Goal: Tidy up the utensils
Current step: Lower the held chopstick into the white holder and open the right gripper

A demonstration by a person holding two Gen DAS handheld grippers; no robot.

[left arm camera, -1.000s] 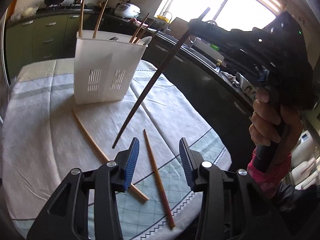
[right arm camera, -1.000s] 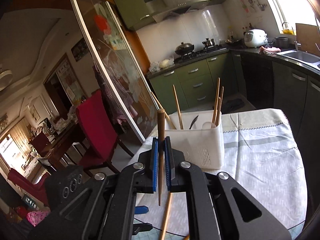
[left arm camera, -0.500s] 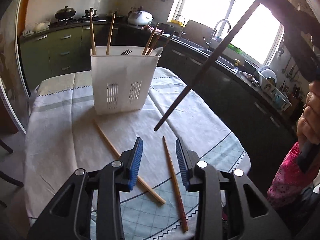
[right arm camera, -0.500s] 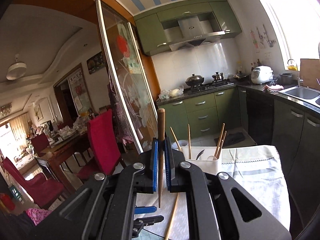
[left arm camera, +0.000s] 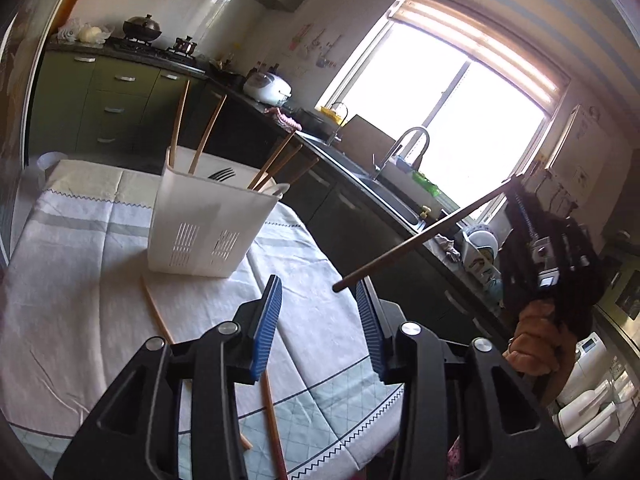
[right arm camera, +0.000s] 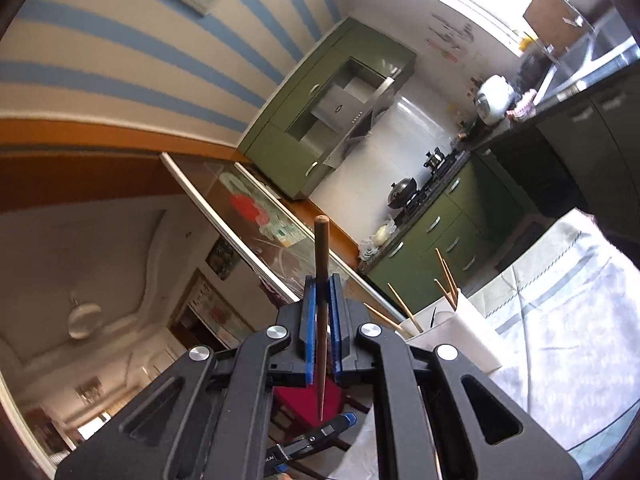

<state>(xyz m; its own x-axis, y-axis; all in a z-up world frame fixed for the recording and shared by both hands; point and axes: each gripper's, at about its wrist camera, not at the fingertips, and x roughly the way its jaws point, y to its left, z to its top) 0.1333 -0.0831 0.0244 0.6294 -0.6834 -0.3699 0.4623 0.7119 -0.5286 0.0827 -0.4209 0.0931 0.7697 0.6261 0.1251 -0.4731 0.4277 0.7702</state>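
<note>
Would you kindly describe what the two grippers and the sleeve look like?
Both the left gripper and the right gripper are black plastic frames with triangular cut-outs, silver round bolts and ribbed blue pads. A pink patterned sleeve shows at the bottom edge.

The right gripper [right arm camera: 321, 316], clamped on the dark chopstick [right arm camera: 321, 280], has swung away from the white utensil caddy [right arm camera: 460, 340] and rolled, so in its own view the caddy has slid from straight ahead to the lower right and the kitchen now sits tilted. Seen from the left wrist, that dark chopstick [left arm camera: 420, 236] has gone from slanting in front of the caddy [left arm camera: 208, 228] to hanging well to the right of it, off the table's [left arm camera: 80, 300] edge. The left gripper [left arm camera: 318, 320] has lifted and tipped upward: the caddy sits lower in its view, and its jaws, with nothing between them, have just been opening slightly.
</note>
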